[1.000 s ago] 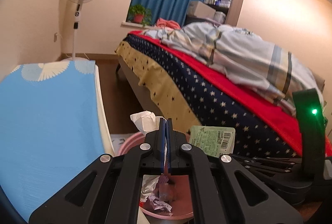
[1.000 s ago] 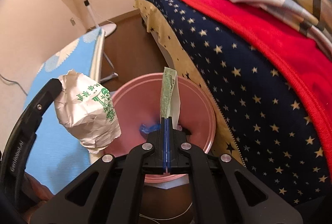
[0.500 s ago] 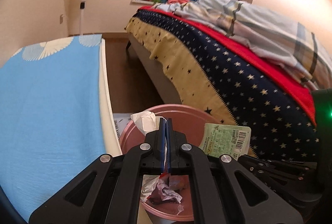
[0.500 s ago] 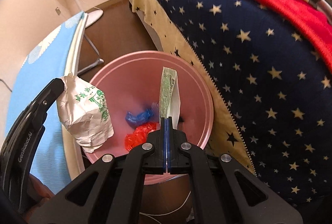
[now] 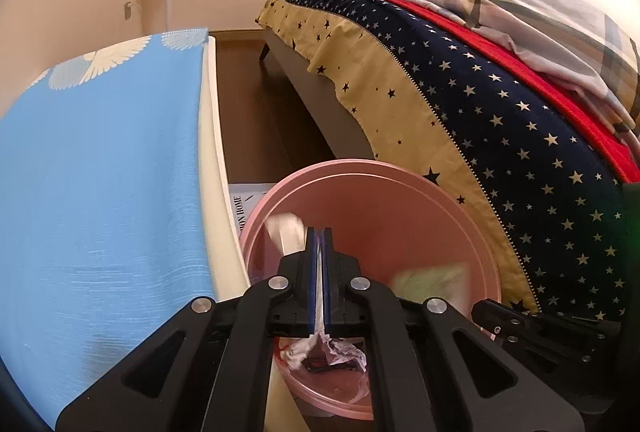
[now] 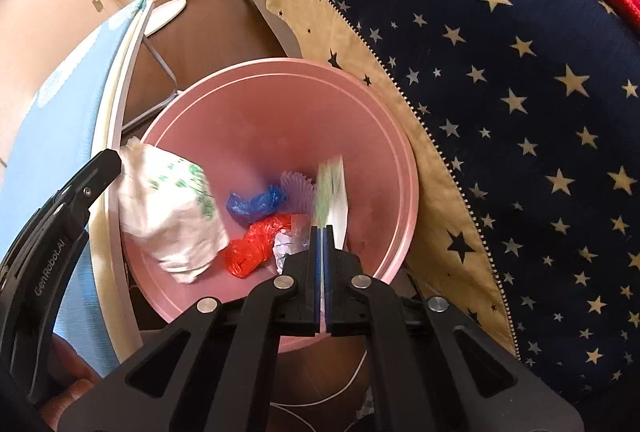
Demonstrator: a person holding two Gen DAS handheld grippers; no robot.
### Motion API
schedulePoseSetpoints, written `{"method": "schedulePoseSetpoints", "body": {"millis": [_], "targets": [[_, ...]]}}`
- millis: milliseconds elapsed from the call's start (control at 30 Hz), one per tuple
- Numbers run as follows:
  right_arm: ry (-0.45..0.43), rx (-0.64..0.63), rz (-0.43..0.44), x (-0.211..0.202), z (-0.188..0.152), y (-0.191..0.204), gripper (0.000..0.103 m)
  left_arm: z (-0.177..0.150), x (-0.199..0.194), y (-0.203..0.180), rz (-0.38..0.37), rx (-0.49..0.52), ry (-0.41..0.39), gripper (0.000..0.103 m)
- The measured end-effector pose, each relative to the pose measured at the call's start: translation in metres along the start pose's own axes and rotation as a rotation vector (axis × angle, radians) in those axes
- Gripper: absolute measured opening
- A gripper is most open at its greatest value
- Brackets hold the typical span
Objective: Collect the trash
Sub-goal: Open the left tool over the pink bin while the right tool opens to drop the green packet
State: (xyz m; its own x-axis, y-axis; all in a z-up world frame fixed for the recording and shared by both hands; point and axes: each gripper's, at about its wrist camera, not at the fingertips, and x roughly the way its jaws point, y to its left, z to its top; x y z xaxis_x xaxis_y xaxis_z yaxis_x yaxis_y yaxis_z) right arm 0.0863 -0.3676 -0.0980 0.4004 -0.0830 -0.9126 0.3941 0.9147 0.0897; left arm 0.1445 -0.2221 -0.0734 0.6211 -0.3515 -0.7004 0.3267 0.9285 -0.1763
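Both grippers have come down toward the pink bin (image 6: 280,104), which now fills more of each view than a second ago. The left gripper (image 5: 318,244) has its fingers pressed together on a crumpled white bag (image 6: 168,208), which hangs over the bin's rim at about 9 o'clock in the right wrist view. The right gripper (image 6: 322,232) pinches a flat green-and-white packet (image 6: 332,192) that stands upright above the inside of the bin. The step in hand seems to be the drop of both pieces of trash. Next, I think each pair of fingers must spread while the pieces are over the opening; the bag sits close to the rim and could fall outside. Inside the bin lie a blue wrapper (image 6: 256,202) and a red wrapper (image 6: 256,244). The bed (image 6: 500,72) with its star blanket presses close at 3 o'clock, and the blue ironing board (image 5: 100,184) stands at 9 o'clock, so the space is narrow.
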Motion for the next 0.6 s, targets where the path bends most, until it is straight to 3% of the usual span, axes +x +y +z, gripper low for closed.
{"method": "schedulePoseSetpoints", "body": {"millis": [200,267,333,400,467,533,600], "targets": [[-0.020,0.021,0.010,-0.008,0.002,-0.006,0.003,0.003,-0.012,0.002,-0.009,0.005,-0.016,0.002],[-0.049,0.029,0.022,-0.019,0.001,-0.007,0.010,0.004,-0.025,0.004,-0.010,0.011,-0.037,0.002],[-0.092,0.034,0.037,-0.035,0.001,-0.007,0.028,0.006,-0.039,0.007,-0.014,0.011,-0.056,0.002],[-0.134,0.027,0.049,-0.052,0.000,-0.006,0.035,0.006,-0.060,0.011,-0.017,0.005,-0.083,0.004],[-0.186,0.015,0.064,-0.074,0.000,-0.006,0.041,0.007,-0.081,0.016,-0.016,-0.003,-0.111,0.012],[-0.243,0.001,0.072,-0.098,-0.003,-0.005,0.058,0.009,-0.112,0.020,-0.009,-0.003,-0.157,0.034],[-0.304,-0.028,0.079,-0.125,-0.009,-0.003,0.066,0.011,-0.140,0.021,0.001,0.003,-0.201,0.045]]}}
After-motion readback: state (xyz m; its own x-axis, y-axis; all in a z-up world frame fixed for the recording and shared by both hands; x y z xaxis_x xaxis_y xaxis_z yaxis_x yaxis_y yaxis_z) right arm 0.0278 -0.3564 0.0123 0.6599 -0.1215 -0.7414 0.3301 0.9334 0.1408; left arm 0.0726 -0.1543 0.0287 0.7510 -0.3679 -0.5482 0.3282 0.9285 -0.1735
